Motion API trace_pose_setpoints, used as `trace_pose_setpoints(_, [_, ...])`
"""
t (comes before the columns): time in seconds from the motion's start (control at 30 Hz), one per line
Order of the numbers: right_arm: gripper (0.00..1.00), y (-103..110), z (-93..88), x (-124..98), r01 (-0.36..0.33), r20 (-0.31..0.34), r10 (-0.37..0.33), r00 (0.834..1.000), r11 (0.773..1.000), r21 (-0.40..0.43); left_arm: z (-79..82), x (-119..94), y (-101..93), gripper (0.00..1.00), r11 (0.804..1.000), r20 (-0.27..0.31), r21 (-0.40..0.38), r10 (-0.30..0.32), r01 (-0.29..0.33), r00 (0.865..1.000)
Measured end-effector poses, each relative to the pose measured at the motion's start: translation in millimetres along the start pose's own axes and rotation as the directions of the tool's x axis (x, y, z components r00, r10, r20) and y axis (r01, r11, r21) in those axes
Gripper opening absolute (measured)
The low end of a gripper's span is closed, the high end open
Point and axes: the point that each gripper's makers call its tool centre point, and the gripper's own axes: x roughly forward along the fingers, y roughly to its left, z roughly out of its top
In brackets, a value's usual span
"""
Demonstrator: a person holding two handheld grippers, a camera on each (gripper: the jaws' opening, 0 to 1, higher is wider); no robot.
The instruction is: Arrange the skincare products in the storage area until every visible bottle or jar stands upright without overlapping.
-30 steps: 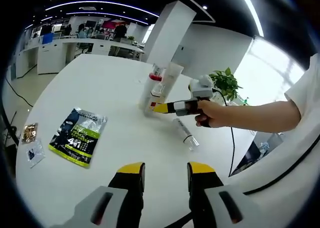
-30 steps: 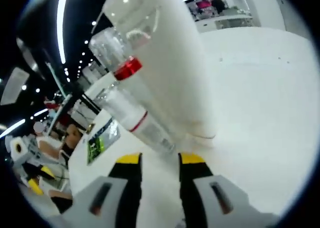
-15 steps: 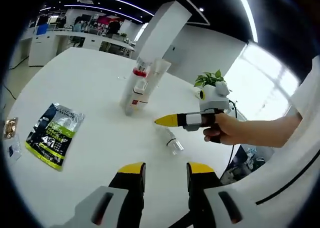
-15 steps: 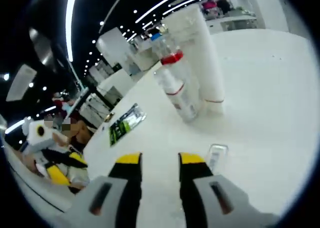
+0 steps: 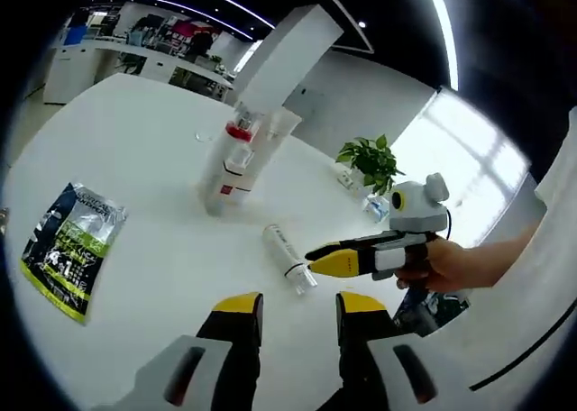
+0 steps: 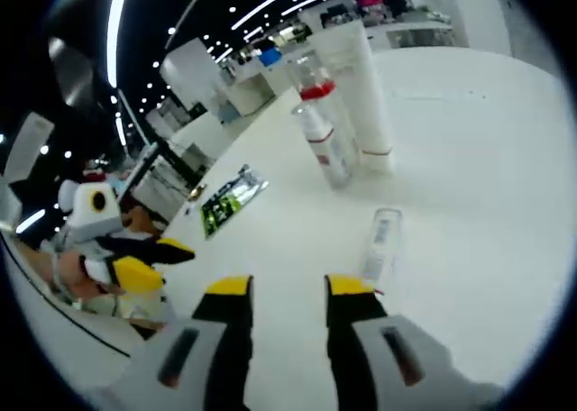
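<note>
Left gripper view: one clear bottle point(image 5: 288, 258) lies flat on the white worktop point(image 5: 135, 159), the others stand in a cluster.
The left gripper point(image 5: 295, 307) hangs with jaws parted and empty; the tube point(image 5: 267, 141) and red-capped bottle point(image 5: 225, 159) stand touching farther off, a green sachet point(image 5: 68, 249) lies at left, a plant point(image 5: 370, 159) behind. The right gripper point(image 5: 317, 260), in a hand point(image 5: 442, 269), points at the lying bottle's cap end; its jaw gap cannot be told here.
Right gripper view: the right gripper point(image 6: 287, 289) has jaws parted, empty, with the lying bottle point(image 6: 379, 244) just ahead. The tube point(image 6: 356, 91), red-capped bottle point(image 6: 320, 132) and sachet point(image 6: 225, 204) lie beyond; the left gripper point(image 6: 158, 262) is at left.
</note>
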Motion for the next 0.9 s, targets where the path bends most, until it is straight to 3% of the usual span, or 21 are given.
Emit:
trace_pose_setpoints(0.23, [0.33,4,-11.7,0,0.071,-0.014,-0.071,0.997,0.997,0.015,-4.8,-2,6.3,0.33,0.999,-0.004,-0.033,-0.040,0.040,0.999])
trace_pose_setpoints(0.27, [0.34,7,-14.0,2,0.077,-0.021,-0.077,0.997,0.997,0.017,-6.3,-3,8.2,0.33,0.997,-0.005,-0.065,-0.046,0.046,0.999])
trace_pose_setpoints(0.43, [0.36,21,-18.3,6,0.092,-0.034,-0.091,0.995,0.996,0.011,-3.6,-7,15.1,0.33,0.991,0.028,-0.118,-0.062,0.065,0.998])
trace_pose_setpoints(0.7, [0.41,43,-18.4,9,0.120,0.006,-0.120,0.993,0.992,0.040,-15.8,-16,7.5,0.33,0.983,0.020,-0.117,-0.139,0.140,0.990])
trace_pose_setpoints(0.9, [0.41,49,-22.0,9,0.118,0.005,-0.119,0.993,0.991,0.056,-15.1,-26,12.5,0.33,0.983,0.034,-0.127,-0.127,0.130,0.991])
